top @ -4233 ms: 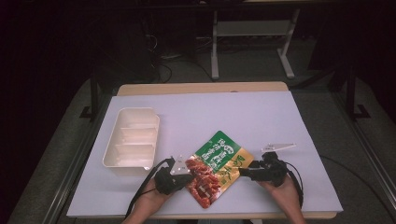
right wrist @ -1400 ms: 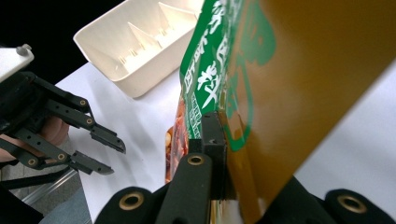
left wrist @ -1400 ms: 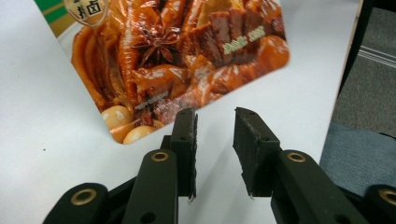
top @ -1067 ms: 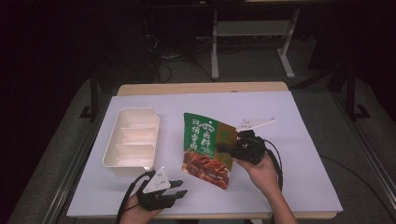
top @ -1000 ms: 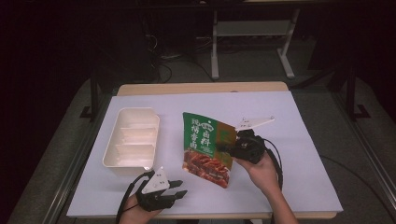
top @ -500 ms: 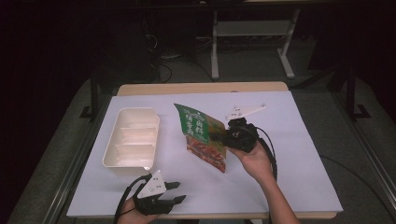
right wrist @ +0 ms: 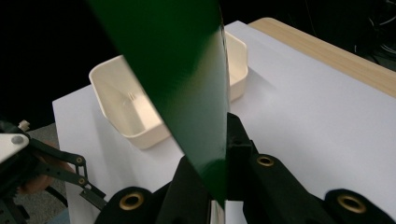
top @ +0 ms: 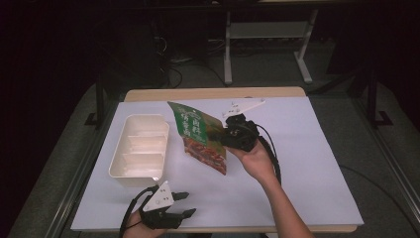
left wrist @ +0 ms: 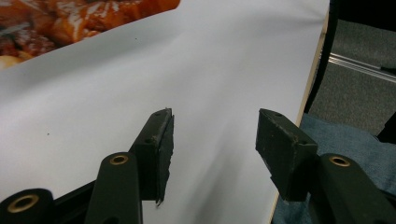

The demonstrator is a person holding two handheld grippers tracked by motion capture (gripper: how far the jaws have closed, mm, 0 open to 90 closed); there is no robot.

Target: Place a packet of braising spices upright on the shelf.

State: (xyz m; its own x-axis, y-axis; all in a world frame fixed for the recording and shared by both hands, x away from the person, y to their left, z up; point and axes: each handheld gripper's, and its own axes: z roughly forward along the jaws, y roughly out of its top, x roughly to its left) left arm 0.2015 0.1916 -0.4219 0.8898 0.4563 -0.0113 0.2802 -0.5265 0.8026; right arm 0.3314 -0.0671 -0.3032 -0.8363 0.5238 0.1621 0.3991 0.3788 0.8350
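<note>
Nearest me, my left gripper [top: 181,205] rests low at the front edge of the white table [top: 307,163], jaws spread wide with nothing between them; in the left gripper view I look past them across bare sheet to a corner of the printed food picture. It has no work just now, so I judge it best left parked here, out of the way yet ready to come in and steady things.

Farther in, my right gripper [top: 229,137] is clamped on one edge of the snack pouch [top: 200,139]. In the right gripper view the jaws are closed flat on the green film, which rises out of them as a tall blade. The pouch is lifted off the table, tilted, its top leaning toward the cream tray [top: 138,148], which sits just beside it on my left. From the high view I cannot tell whether the lower corner touches the sheet.

The step I take to be in hand is carrying the pouch over to that tray. To do it well I should hold the pinch firm, since the film is slick and thin and may slide or fold under its own weight. I should move slowly sideways, lift the bottom corner above the tray's near wall, and level the pouch before lowering it. The tray is light and divided, so a nudge could shove it; I should come down from above, not from the side
</note>
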